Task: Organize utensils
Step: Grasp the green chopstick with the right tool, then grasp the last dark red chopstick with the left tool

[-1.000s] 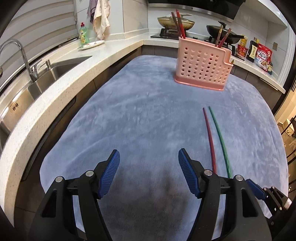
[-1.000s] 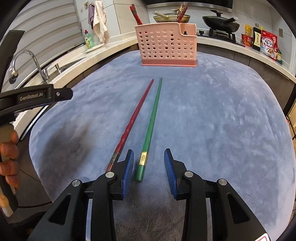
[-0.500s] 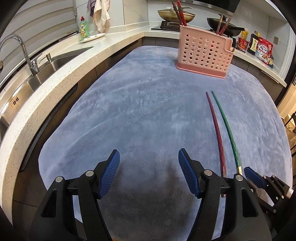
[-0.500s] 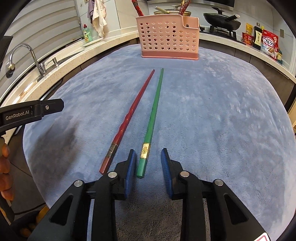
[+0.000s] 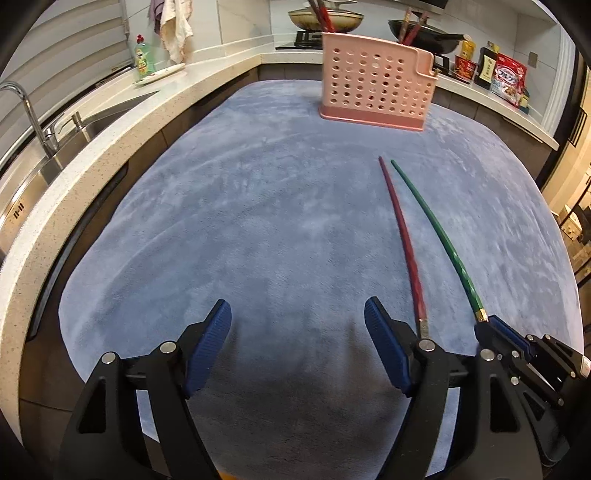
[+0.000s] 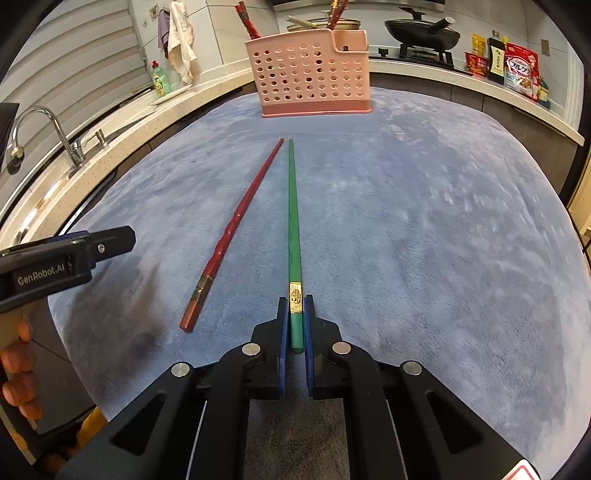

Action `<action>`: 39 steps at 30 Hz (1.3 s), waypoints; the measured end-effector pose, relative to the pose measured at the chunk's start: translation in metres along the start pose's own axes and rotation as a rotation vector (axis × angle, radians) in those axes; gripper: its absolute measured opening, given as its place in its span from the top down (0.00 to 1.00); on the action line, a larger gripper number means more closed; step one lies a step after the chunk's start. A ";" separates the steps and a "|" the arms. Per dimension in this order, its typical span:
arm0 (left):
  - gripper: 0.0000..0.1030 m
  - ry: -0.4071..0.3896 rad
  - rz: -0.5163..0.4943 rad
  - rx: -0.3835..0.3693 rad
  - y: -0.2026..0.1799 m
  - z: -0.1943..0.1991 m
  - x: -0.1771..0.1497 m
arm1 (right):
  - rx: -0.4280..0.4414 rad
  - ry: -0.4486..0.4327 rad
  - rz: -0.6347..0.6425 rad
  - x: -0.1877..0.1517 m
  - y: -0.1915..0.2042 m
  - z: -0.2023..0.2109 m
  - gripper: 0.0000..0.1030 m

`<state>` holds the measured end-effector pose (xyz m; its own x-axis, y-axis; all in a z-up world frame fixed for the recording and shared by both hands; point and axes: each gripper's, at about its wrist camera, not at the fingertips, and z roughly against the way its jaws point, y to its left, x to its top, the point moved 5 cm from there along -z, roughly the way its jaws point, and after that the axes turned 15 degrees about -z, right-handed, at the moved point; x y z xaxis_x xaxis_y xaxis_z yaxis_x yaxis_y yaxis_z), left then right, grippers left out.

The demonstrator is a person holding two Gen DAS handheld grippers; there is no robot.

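A green chopstick [image 6: 293, 221] and a red chopstick [image 6: 236, 229] lie side by side on the blue-grey mat [image 6: 424, 221], tips toward a pink perforated utensil basket [image 6: 314, 74] at the far end. My right gripper [image 6: 295, 306] is shut on the green chopstick's butt end, at its gold band. The red chopstick lies free just left of it. My left gripper [image 5: 297, 328] is open and empty over the mat's near edge, left of the red chopstick [image 5: 402, 236] and green chopstick [image 5: 436, 229]. The basket [image 5: 373, 92] holds several chopsticks.
A stone counter with a sink and tap [image 5: 29, 110] runs along the left. A green soap bottle [image 5: 142, 55] and a hanging cloth stand behind it. Pans on a stove [image 6: 421, 35] and food packets [image 6: 517, 66] line the back counter.
My right gripper has moved forward and shut on the green chopstick's end, which now points straight ahead. The left gripper stays open and has drifted slightly.
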<state>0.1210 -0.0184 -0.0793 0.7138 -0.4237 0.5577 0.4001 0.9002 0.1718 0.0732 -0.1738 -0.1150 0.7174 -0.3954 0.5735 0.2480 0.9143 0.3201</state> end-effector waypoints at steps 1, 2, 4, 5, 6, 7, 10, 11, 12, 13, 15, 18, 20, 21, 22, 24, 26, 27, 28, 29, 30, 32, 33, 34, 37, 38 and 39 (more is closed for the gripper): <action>0.31 0.001 -0.004 -0.008 -0.004 -0.001 0.000 | -0.001 -0.001 -0.007 0.000 -0.003 0.001 0.93; 0.31 0.003 -0.010 -0.019 -0.008 -0.001 0.000 | -0.003 -0.004 -0.021 0.000 -0.007 0.004 0.93; 0.29 0.006 -0.027 -0.040 -0.019 -0.002 -0.001 | -0.006 -0.007 -0.042 0.001 -0.013 0.007 0.93; 0.26 0.006 -0.034 -0.047 -0.023 -0.002 -0.001 | -0.007 -0.008 -0.052 0.001 -0.017 0.008 0.93; 0.25 0.005 -0.042 -0.056 -0.027 -0.002 -0.001 | -0.008 -0.007 -0.064 0.001 -0.020 0.009 0.93; 0.24 0.004 -0.052 -0.067 -0.033 -0.002 -0.001 | -0.010 -0.008 -0.073 0.000 -0.024 0.010 0.93; 0.22 0.005 -0.075 -0.084 -0.045 -0.005 0.000 | -0.006 -0.003 -0.094 -0.001 -0.030 0.011 0.93; 0.22 0.007 -0.078 -0.086 -0.048 -0.007 -0.001 | -0.005 -0.002 -0.098 -0.001 -0.032 0.012 0.93; 0.22 0.012 -0.081 -0.091 -0.051 -0.009 0.000 | -0.004 0.000 -0.100 -0.002 -0.033 0.012 0.93; 0.22 0.019 -0.080 -0.098 -0.053 -0.012 -0.001 | -0.003 0.001 -0.101 -0.003 -0.034 0.012 0.93; 0.22 0.030 -0.077 -0.105 -0.056 -0.016 -0.001 | -0.001 0.003 -0.100 -0.004 -0.033 0.013 0.93; 0.28 0.051 -0.071 -0.120 -0.059 -0.024 -0.002 | 0.002 0.005 -0.099 -0.005 -0.034 0.013 0.93; 0.32 0.060 -0.069 -0.120 -0.060 -0.027 -0.003 | 0.004 0.006 -0.098 -0.005 -0.034 0.013 0.93; 0.32 0.059 -0.069 -0.117 -0.060 -0.027 -0.003 | 0.005 0.007 -0.099 -0.005 -0.034 0.013 0.93; 0.33 0.059 -0.070 -0.115 -0.061 -0.026 -0.003 | 0.004 0.006 -0.100 -0.006 -0.034 0.013 0.93; 0.35 0.060 -0.072 -0.112 -0.061 -0.026 -0.003 | 0.005 0.007 -0.101 -0.007 -0.034 0.013 0.93; 0.37 0.061 -0.072 -0.110 -0.060 -0.027 -0.004 | 0.005 0.006 -0.100 -0.007 -0.034 0.013 0.93; 0.37 0.062 -0.073 -0.108 -0.060 -0.027 -0.004 | 0.004 0.007 -0.100 -0.008 -0.034 0.013 0.93; 0.39 0.063 -0.074 -0.107 -0.060 -0.027 -0.004 | 0.005 0.007 -0.100 -0.007 -0.034 0.013 0.93; 0.40 0.063 -0.076 -0.106 -0.060 -0.027 -0.004 | 0.005 0.007 -0.100 -0.007 -0.034 0.013 0.93; 0.41 0.063 -0.077 -0.105 -0.060 -0.027 -0.004 | 0.004 0.007 -0.099 -0.007 -0.034 0.013 0.93; 0.45 0.061 -0.081 -0.105 -0.060 -0.026 -0.005 | 0.005 0.007 -0.101 -0.007 -0.034 0.013 0.93; 0.46 0.061 -0.082 -0.105 -0.060 -0.026 -0.005 | 0.005 0.007 -0.100 -0.007 -0.034 0.013 0.93; 0.49 0.060 -0.084 -0.105 -0.061 -0.026 -0.005 | 0.005 0.007 -0.100 -0.008 -0.033 0.013 0.93; 0.59 0.055 -0.092 -0.102 -0.060 -0.025 -0.006 | 0.005 0.007 -0.100 -0.007 -0.034 0.013 0.93; 0.65 0.054 -0.092 -0.101 -0.060 -0.024 -0.006 | 0.005 0.007 -0.100 -0.008 -0.033 0.013 0.93; 0.68 0.051 -0.092 -0.103 -0.060 -0.024 -0.006 | 0.005 0.007 -0.100 -0.007 -0.033 0.013 0.93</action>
<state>0.1063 -0.0718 -0.1127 0.6987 -0.5110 0.5008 0.5202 0.8433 0.1347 0.0513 -0.2025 -0.1202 0.6939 -0.4837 0.5334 0.3152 0.8701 0.3789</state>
